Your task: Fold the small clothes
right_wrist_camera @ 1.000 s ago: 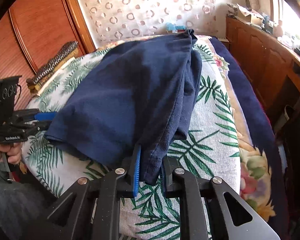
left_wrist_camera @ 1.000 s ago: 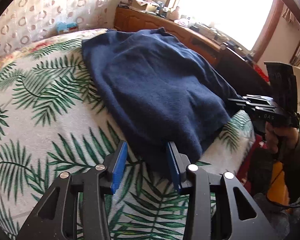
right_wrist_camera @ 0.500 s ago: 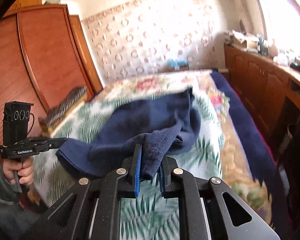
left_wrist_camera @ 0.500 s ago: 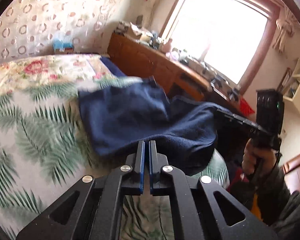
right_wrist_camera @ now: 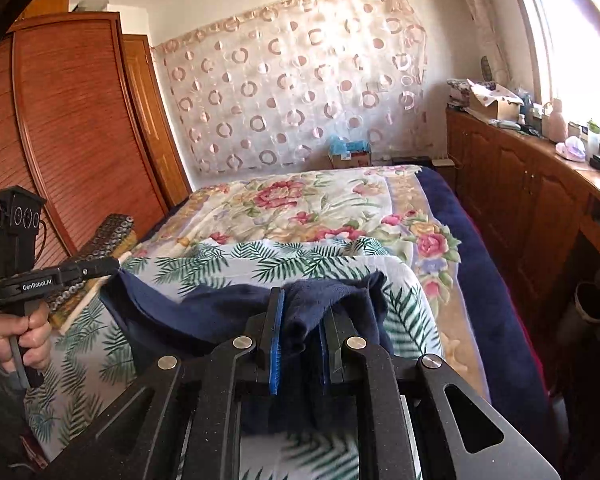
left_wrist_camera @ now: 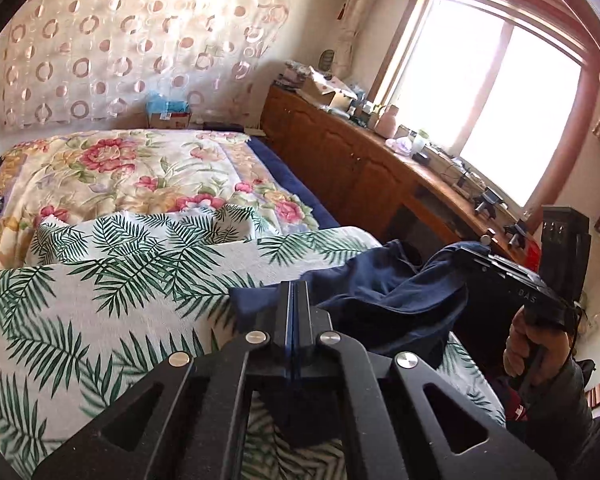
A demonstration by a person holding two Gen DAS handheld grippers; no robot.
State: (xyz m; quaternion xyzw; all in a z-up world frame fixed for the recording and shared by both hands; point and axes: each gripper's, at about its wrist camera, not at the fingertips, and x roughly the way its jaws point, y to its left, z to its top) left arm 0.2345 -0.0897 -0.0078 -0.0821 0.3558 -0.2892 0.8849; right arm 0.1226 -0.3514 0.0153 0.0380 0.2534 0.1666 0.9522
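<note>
At the near edge of the bed, I have the navy garment (left_wrist_camera: 384, 300) strung between my two grippers above the palm-leaf cover (left_wrist_camera: 100, 280). My left gripper (left_wrist_camera: 295, 304) has its jaws pressed flat together on one corner of the cloth. My right gripper (right_wrist_camera: 300, 332) pinches a thick bunch of the same fabric between its blue pads (right_wrist_camera: 275, 344).

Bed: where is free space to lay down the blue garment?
Free: the palm-leaf sheet ahead of the left gripper, up to the floral quilt. Crowded: the near edge, where the blue garment hangs from the right gripper.
</note>
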